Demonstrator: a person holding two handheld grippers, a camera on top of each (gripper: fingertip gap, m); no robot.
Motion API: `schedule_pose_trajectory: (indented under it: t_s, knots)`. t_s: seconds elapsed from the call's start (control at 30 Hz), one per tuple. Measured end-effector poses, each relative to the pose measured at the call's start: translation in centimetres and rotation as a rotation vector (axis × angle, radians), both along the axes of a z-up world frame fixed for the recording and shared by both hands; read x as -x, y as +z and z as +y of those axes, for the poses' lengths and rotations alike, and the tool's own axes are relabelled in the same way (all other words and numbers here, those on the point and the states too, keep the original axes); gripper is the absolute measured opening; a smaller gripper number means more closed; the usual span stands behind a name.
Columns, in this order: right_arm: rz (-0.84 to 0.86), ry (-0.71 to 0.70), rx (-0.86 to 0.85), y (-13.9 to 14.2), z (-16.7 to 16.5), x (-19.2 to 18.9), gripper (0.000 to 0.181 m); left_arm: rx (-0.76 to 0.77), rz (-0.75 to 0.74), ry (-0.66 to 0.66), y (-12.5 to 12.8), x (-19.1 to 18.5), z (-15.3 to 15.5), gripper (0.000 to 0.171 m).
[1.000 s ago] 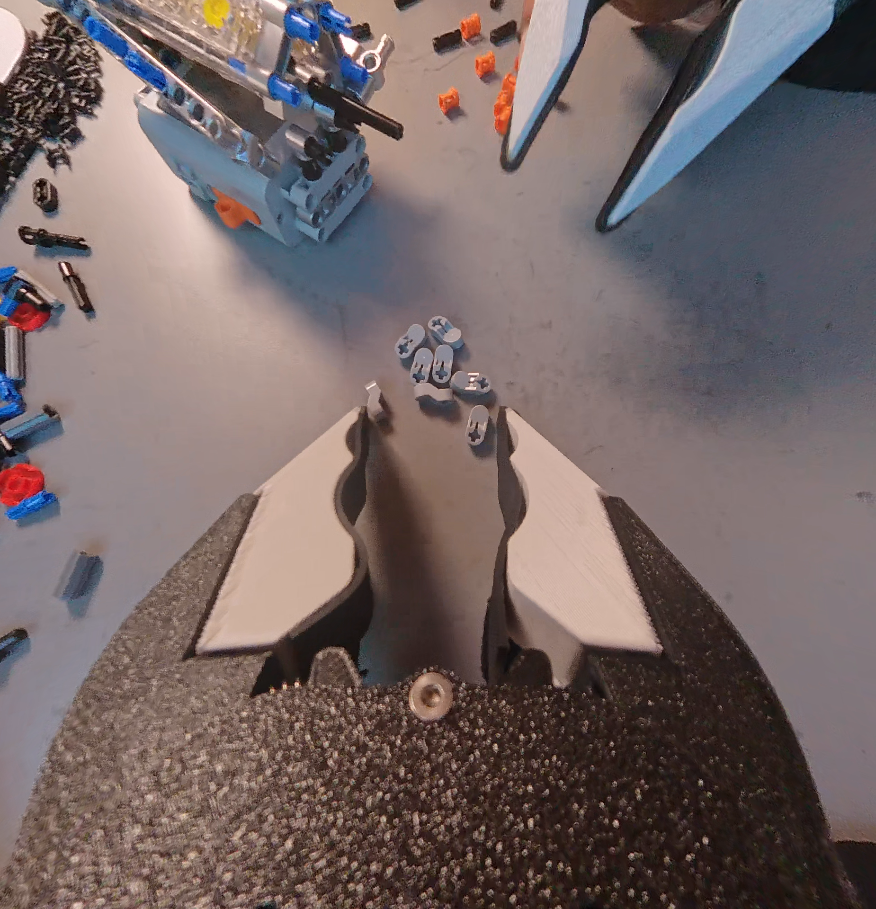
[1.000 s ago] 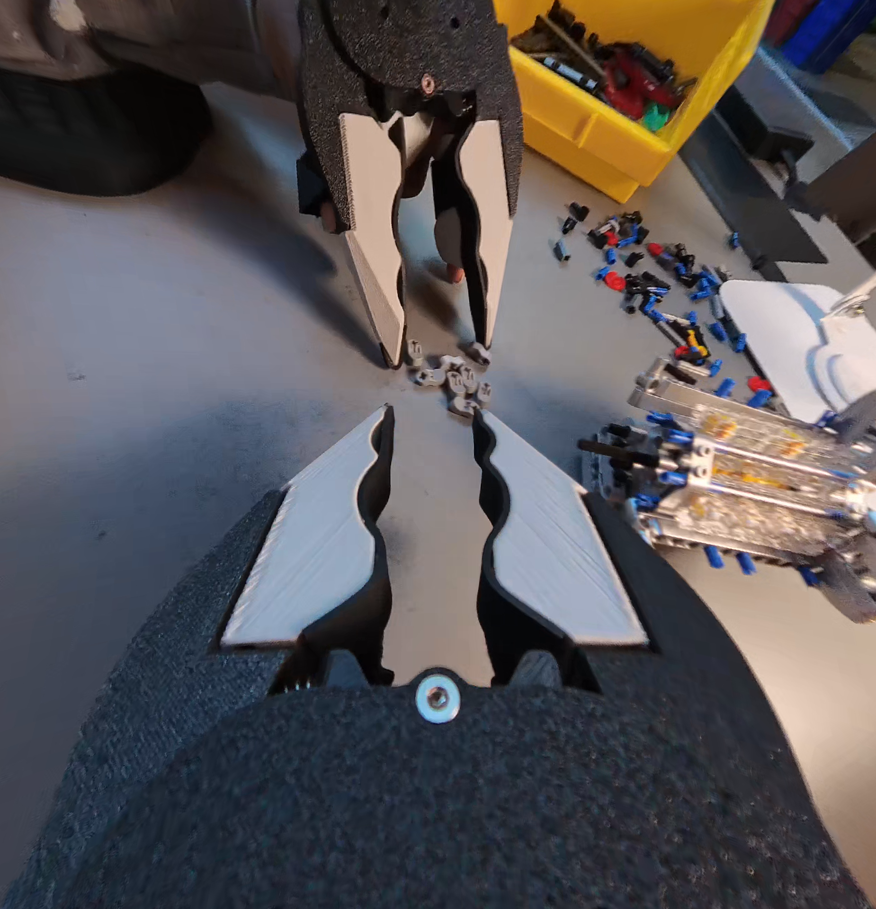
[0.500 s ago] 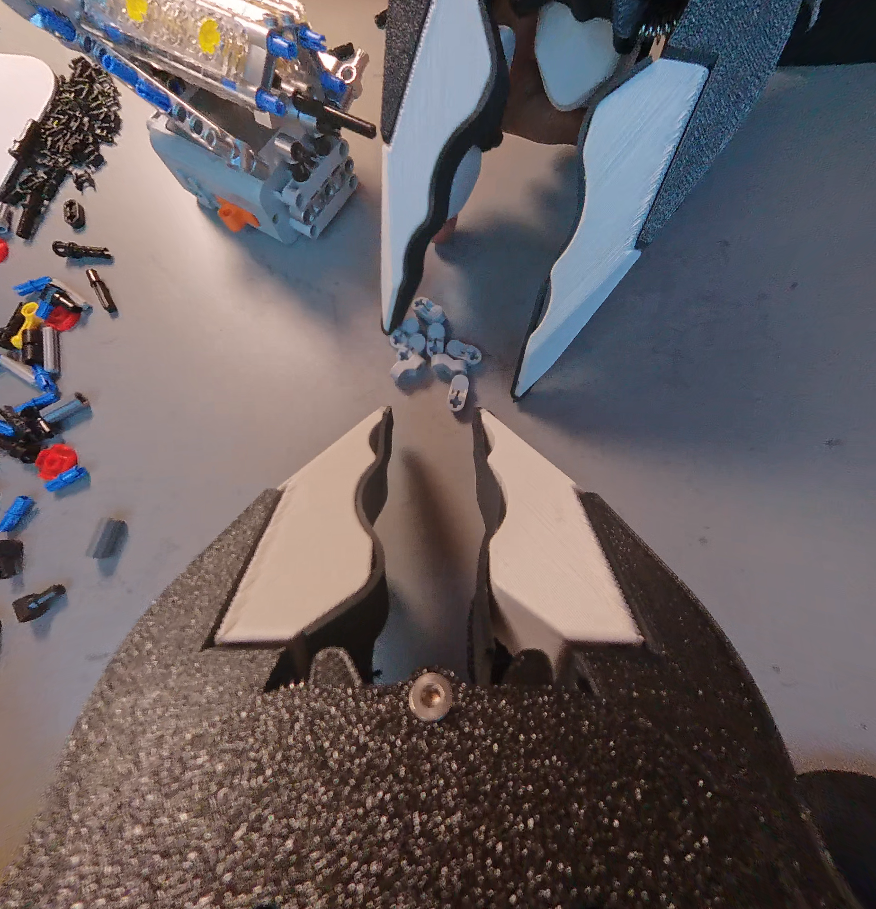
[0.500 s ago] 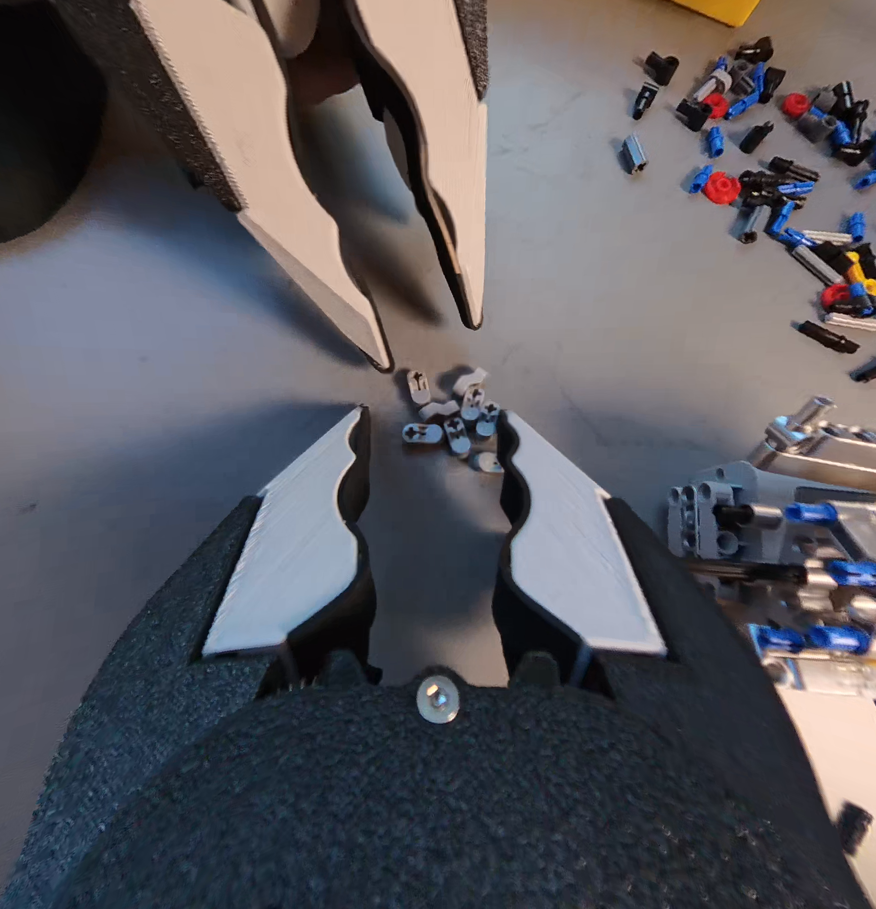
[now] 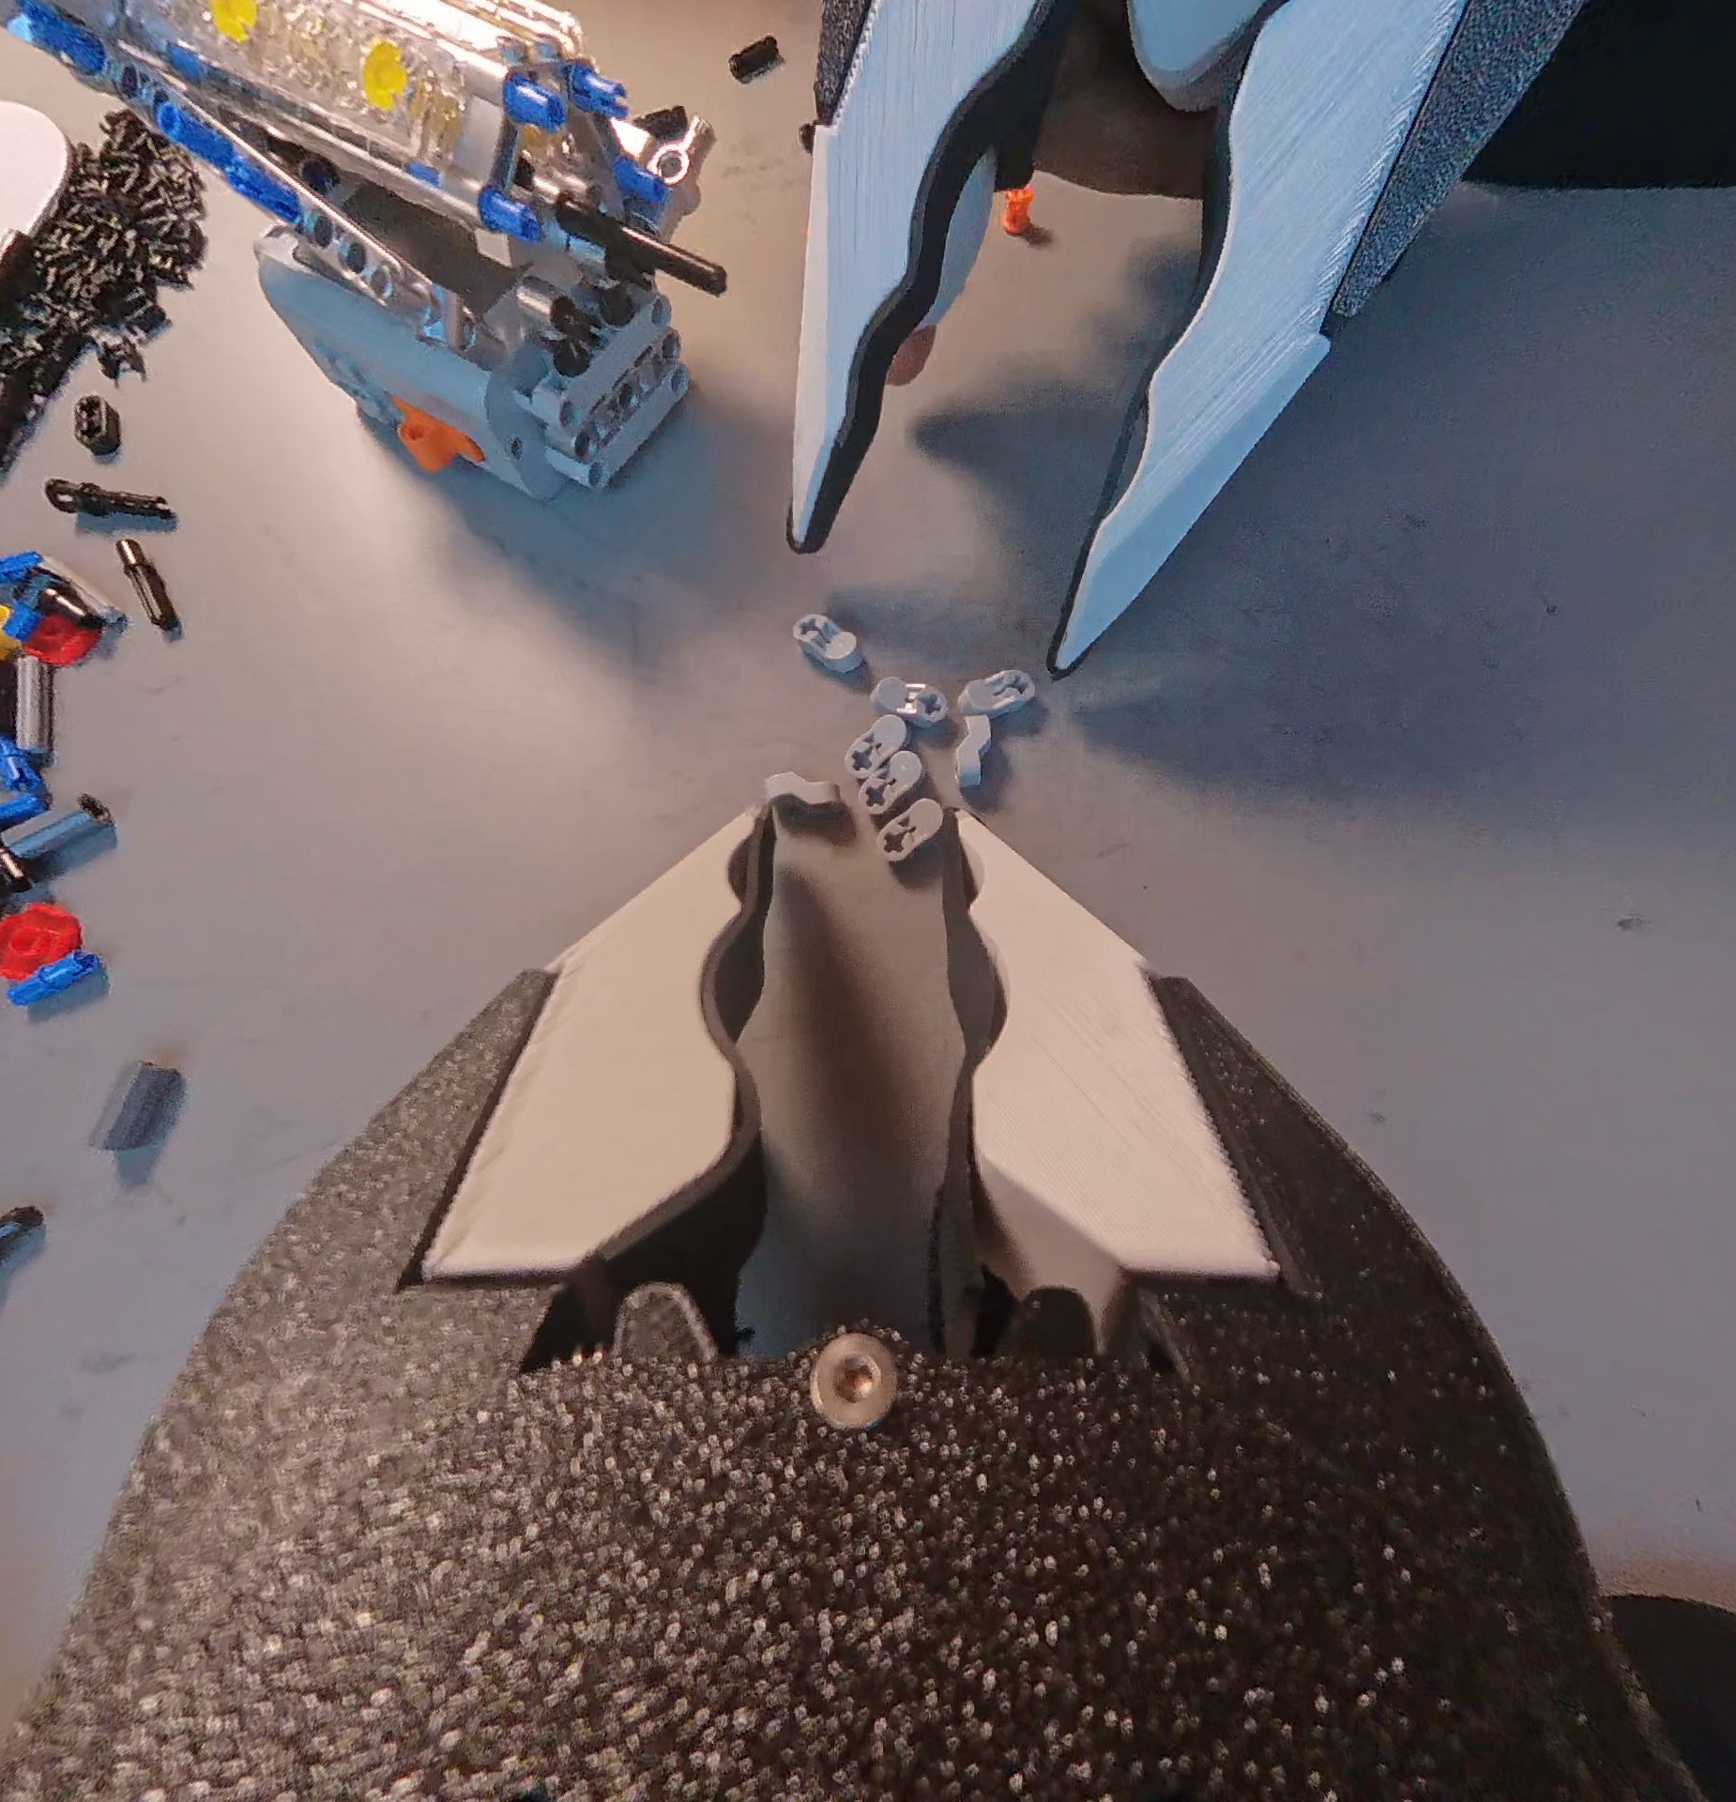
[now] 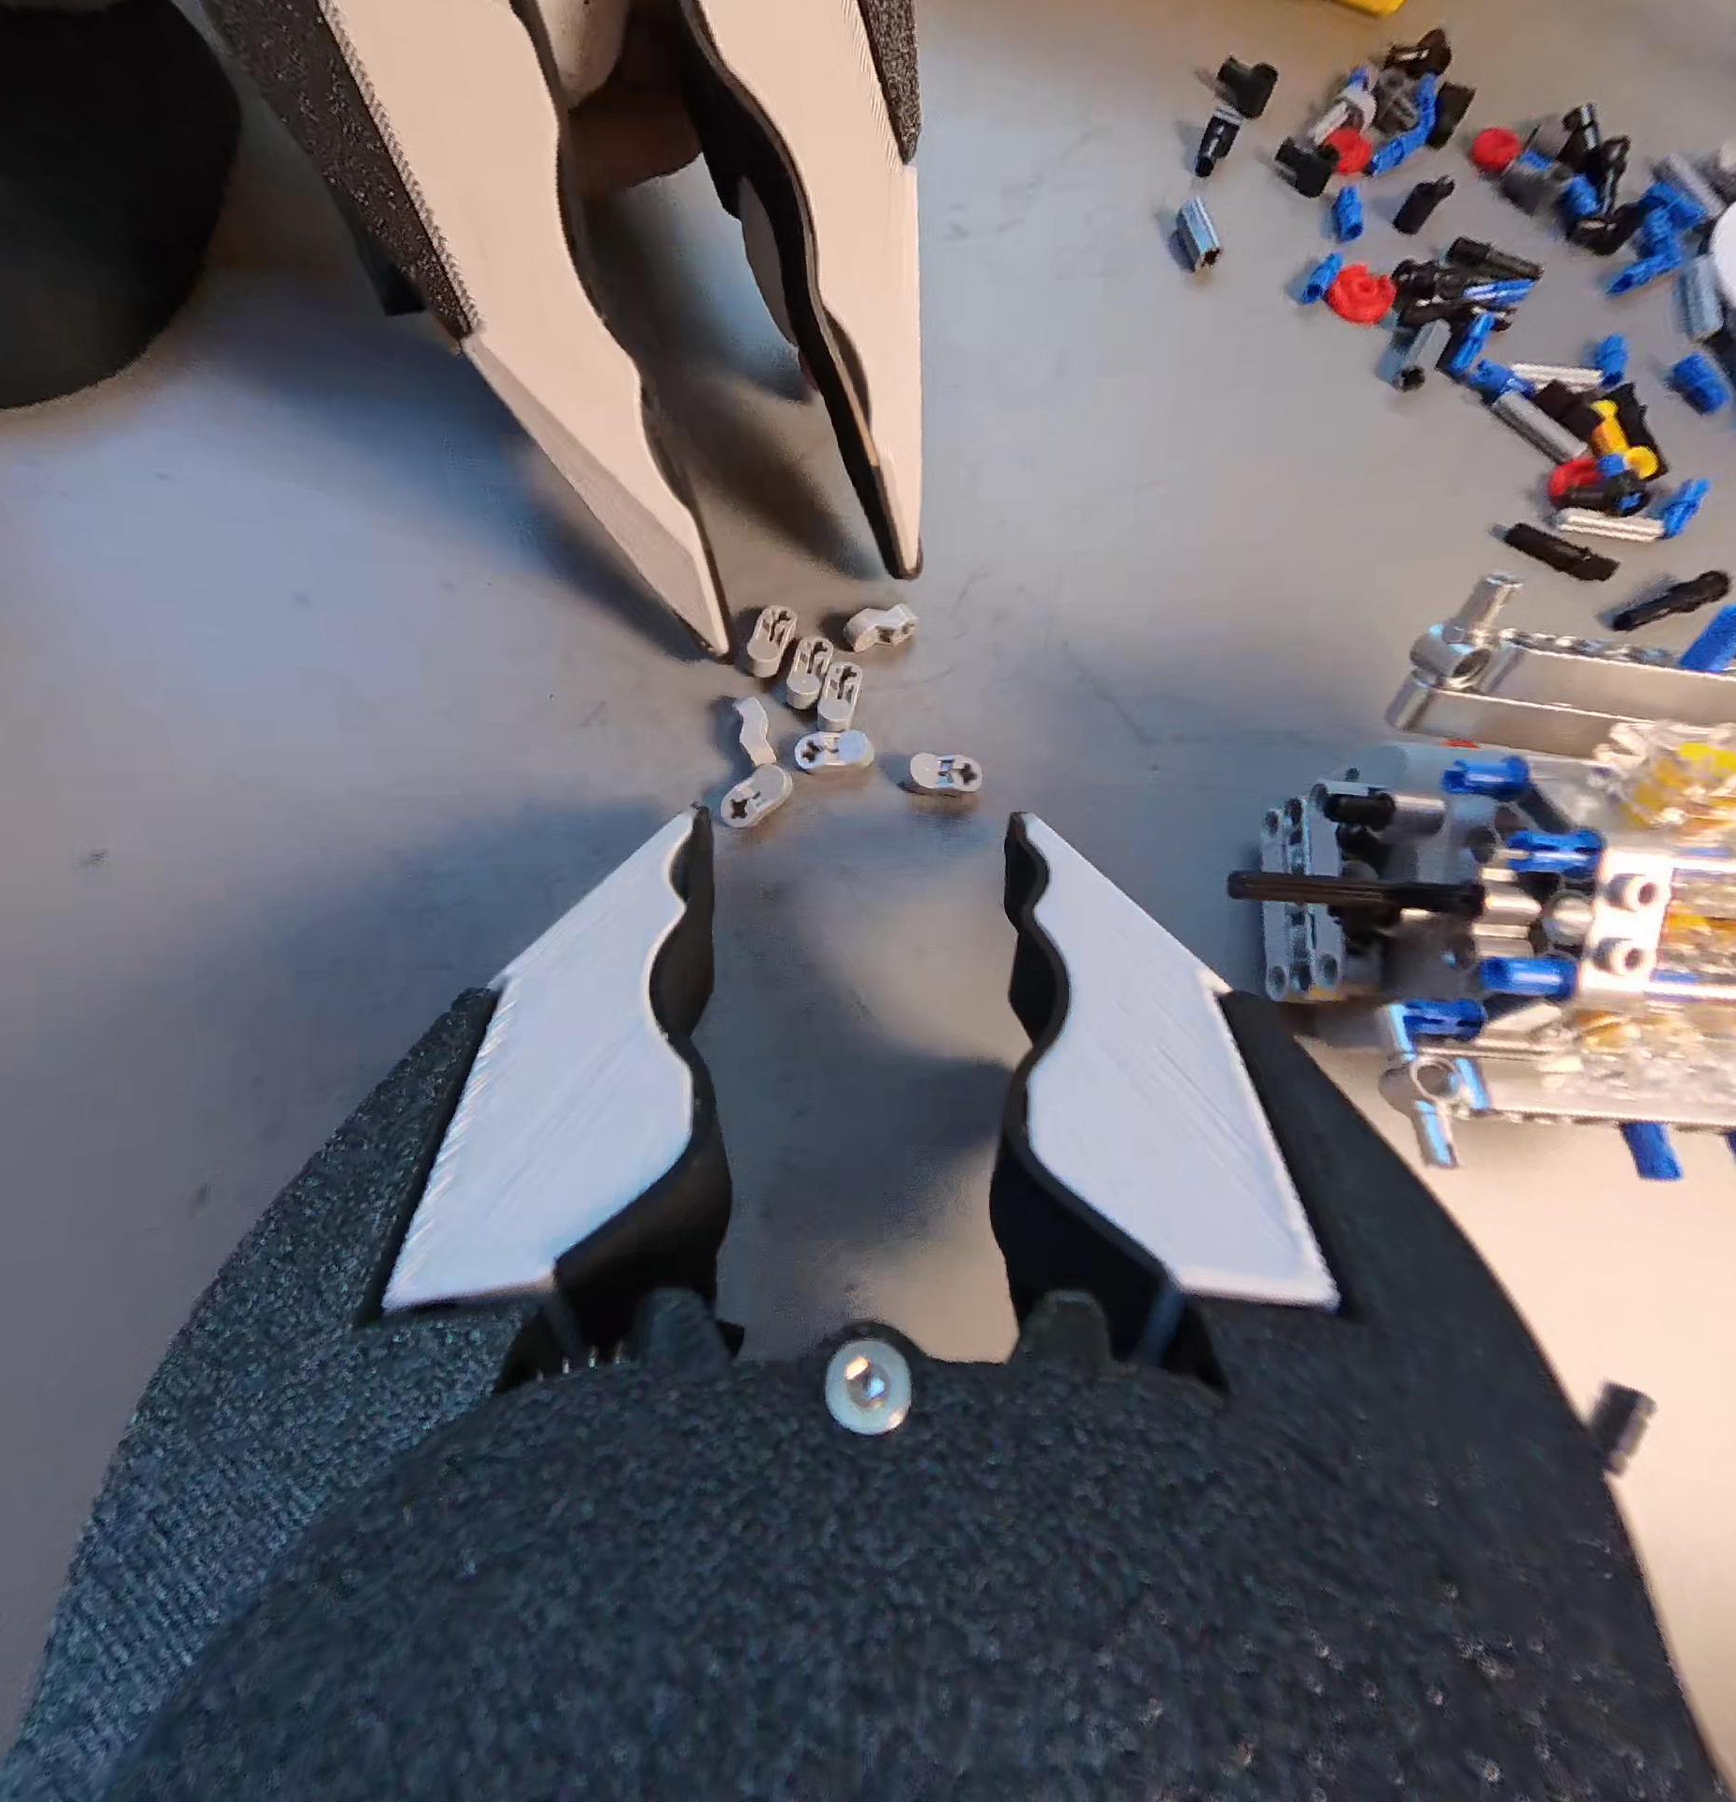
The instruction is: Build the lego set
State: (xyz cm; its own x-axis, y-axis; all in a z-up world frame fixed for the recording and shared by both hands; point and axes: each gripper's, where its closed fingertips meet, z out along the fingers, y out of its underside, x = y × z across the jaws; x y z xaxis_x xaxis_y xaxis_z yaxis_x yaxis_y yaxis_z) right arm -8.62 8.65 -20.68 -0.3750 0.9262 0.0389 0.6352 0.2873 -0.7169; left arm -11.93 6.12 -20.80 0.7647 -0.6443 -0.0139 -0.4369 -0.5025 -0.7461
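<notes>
- A small cluster of light grey connector pieces [image 5: 903,741] is seen lying loose on the grey table [image 5: 455,741], at the centre of both views.
- In the left wrist view the cluster sits just beyond the tips of the left gripper [image 5: 859,819]; one piece touches or nearly touches the left fingertip, and another lies against the right fingertip.
- The left gripper's fingers are parted by a narrow gap, and nothing is pinched between them.
- In the right wrist view the same pieces [image 6: 815,712] are found just ahead of the right gripper [image 6: 854,829], closer to its left fingertip; one piece lies apart, toward the right.
- The right gripper is spread wide, and nothing is held in it.
- The two grippers face each other, with the cluster between their tips; each is shown in the upper part of the other's view.
- A partly built model of grey, blue and clear bricks [image 5: 474,254] is shown at the upper left of the left wrist view, and at the right edge [image 6: 1527,926] of the right wrist view.
- Only in the left wrist view are a heap of black pins [image 5: 74,263] at the upper left and a small orange piece [image 5: 1015,210] near the top seen.
- Scattered blue, black and red parts [image 6: 1527,293] are shown far more fully at the upper right of the right wrist view.
</notes>
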Motion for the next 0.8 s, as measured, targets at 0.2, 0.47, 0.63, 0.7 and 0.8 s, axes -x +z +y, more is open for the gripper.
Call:
schedule_pose_trajectory:
  t_s: [0.2,0.47,0.63,0.7,0.8]
  knots:
    - [-0.03,0.073,0.004,-0.5,-1.2,0.8,0.057,0.023,0.004,-0.072,-0.4,-1.6,-0.2,0.036]
    - [0.1,0.106,-0.036,1.2,-0.9,-0.1,0.048,-0.086,-0.041,-0.023,1.5,-1.3,0.3,0.033]
    - [0.226,0.054,-0.043,3.3,0.9,0.1,0.046,-0.163,-0.063,0.089,2.6,0.5,1.9,0.034]
    - [0.258,0.048,-0.052,3.8,1.2,0.2,0.046,-0.189,-0.073,0.13,3.0,1.1,2.4,0.036]
    - [0.292,0.05,-0.075,4.2,1.3,0.3,0.045,-0.21,-0.08,0.169,3.4,1.7,2.7,0.039]
